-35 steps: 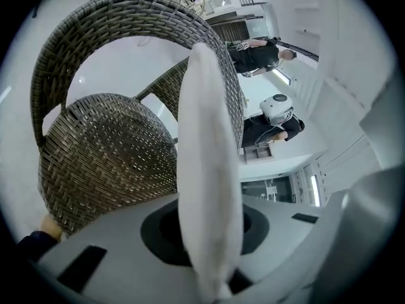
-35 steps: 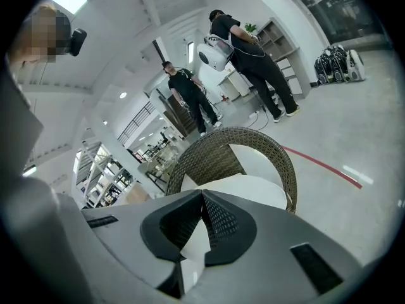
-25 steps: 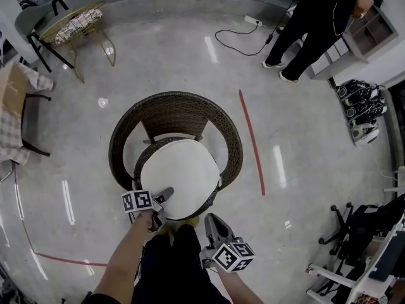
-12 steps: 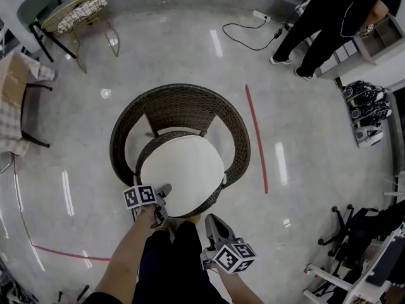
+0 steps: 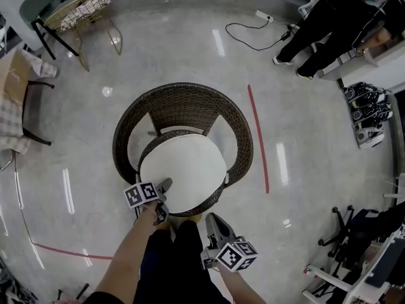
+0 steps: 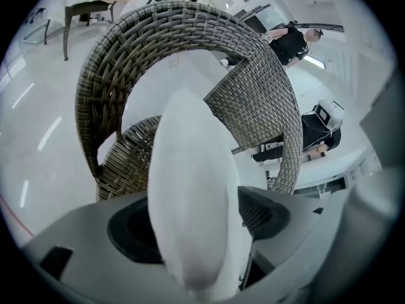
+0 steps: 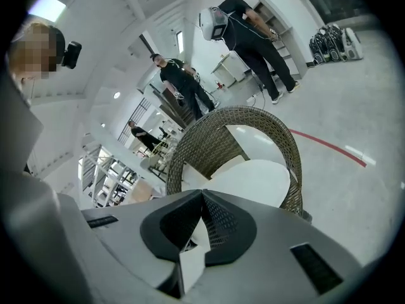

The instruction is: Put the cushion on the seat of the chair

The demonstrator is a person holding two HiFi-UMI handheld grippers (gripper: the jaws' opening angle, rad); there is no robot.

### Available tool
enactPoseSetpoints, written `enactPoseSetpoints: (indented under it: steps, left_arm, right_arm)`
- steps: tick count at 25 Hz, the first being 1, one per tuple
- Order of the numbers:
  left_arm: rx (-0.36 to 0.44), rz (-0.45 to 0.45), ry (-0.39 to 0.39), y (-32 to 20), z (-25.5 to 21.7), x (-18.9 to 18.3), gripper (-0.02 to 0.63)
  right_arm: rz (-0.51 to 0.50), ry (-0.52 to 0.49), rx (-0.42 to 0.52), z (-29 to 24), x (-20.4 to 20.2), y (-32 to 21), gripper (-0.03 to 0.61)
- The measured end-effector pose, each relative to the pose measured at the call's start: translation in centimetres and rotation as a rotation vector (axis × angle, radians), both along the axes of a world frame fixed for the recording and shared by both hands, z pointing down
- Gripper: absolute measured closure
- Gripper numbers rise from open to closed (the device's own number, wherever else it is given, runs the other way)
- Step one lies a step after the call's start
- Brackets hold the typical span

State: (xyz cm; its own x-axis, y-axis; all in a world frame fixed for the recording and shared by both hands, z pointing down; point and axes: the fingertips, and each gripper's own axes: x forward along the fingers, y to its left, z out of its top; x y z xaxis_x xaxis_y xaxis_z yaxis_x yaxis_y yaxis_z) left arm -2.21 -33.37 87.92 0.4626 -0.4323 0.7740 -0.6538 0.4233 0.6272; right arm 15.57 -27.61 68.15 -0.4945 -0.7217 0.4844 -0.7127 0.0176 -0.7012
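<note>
A round white cushion (image 5: 182,173) lies on the seat of the brown wicker chair (image 5: 183,103), inside its curved back. My left gripper (image 5: 166,185) is at the cushion's near left edge. In the left gripper view the cushion's rim (image 6: 190,189) runs edge-on between the jaws, which are opening and stand wide on either side of it, with the wicker back (image 6: 126,49) beyond. My right gripper (image 5: 212,221) hangs shut near the person's legs, short of the chair. Its closed tips (image 7: 202,195) point at the cushion (image 7: 253,179) and the wicker back (image 7: 209,144).
A red tape line (image 5: 258,138) runs on the floor right of the chair. A person (image 5: 329,18) stands at the top right near a power strip and cable (image 5: 262,16). A wire chair (image 5: 76,11) and a cloth-covered table (image 5: 12,106) are at the left; an office chair base (image 5: 345,227) is at the lower right.
The cushion has settled a little lower and flatter into the seat. My left gripper has stayed at its near edge, dipping slightly. The right gripper has not moved.
</note>
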Motion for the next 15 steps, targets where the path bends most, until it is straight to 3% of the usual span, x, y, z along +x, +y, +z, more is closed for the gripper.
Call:
enactPoseSetpoints:
  steps: [2, 4, 15]
  left_arm:
    - [-0.022, 0.015, -0.041, 0.4, 0.2, -0.4, 0.164]
    - [-0.044, 0.024, -0.068, 0.8, 0.5, -0.6, 0.119]
    - [-0.104, 0.014, -0.216, 3.7, 0.8, -3.3, 0.109]
  right_arm:
    - [-0.001, -0.004, 0.001, -0.1, -0.1, 0.0, 0.551]
    - [-0.001, -0.007, 0.001, -0.1, -0.2, 0.1, 0.551]
    - [0.014, -0.023, 0.003, -0.2, -0.4, 0.3, 0.551]
